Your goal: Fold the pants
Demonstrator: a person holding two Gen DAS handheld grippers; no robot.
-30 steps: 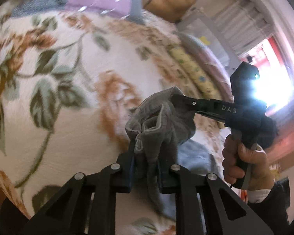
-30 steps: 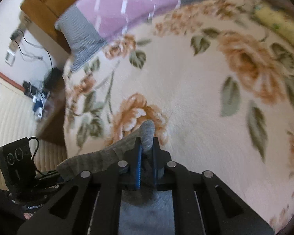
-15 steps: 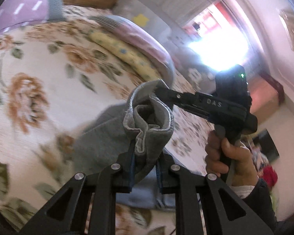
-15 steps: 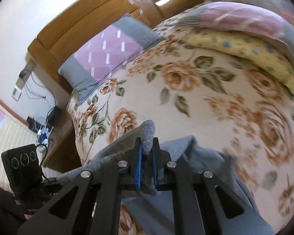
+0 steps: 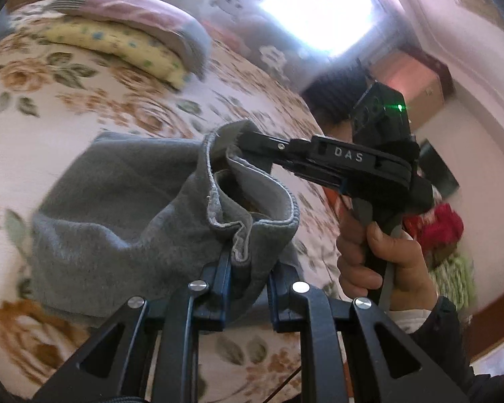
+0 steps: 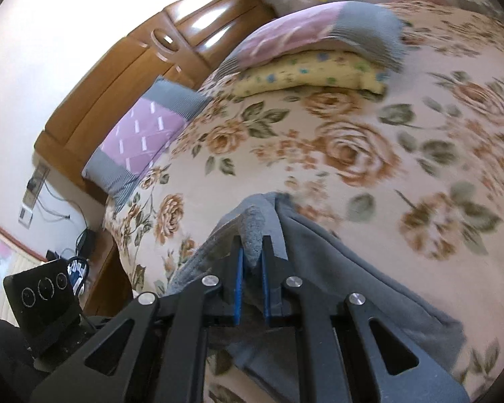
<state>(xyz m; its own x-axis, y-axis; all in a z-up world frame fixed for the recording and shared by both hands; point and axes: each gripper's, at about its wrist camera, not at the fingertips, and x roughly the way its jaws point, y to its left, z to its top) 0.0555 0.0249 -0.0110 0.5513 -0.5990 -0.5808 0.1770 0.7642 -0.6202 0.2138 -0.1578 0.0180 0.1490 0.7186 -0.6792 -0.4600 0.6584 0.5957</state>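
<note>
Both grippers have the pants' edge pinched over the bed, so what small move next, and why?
Probably lower both hands together to lay the held edge flat. The left gripper and right gripper each clamp the gray pants, whose edge hangs bunched above the floral bedspread.

Left wrist view: looks forward and down along its own fingers, close over the bed (image 5: 50, 107), facing the bright window (image 5: 319, 10). Right wrist view: same downward tilt, close, facing the wooden headboard (image 6: 124, 67). Shared ground: the floral bedspread, the stacked pillows (image 5: 124, 23) (image 6: 319, 50), and the grey pants (image 5: 117, 208) (image 6: 352, 268). Fisheye on both; edges blurred.
</note>
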